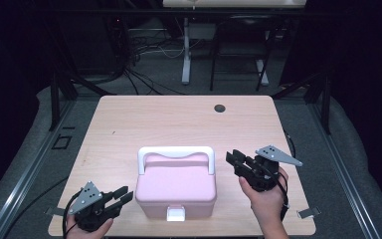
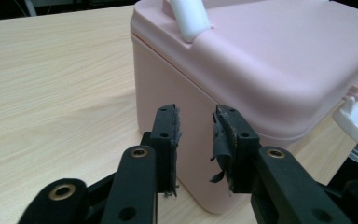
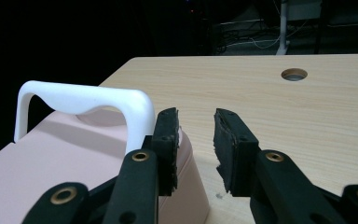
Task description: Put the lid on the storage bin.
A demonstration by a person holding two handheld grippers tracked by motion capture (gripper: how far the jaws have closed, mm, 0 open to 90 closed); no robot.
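Observation:
A pink lidded box with a white carry handle and a white front latch stands on the wooden table, near its front edge. My left gripper lies low at the box's front left corner, pointing at it. In the left gripper view the box wall stands just beyond my left gripper, whose jaws are apart with nothing between them. My right gripper hovers at the box's right, beside the handle's right end. In the right gripper view my right gripper is open and empty, next to the handle.
A round cable hole sits in the table's far part. Bare wood stretches behind and to both sides of the box. Metal frame legs, cables and a white desk leg stand on the dark floor beyond the table.

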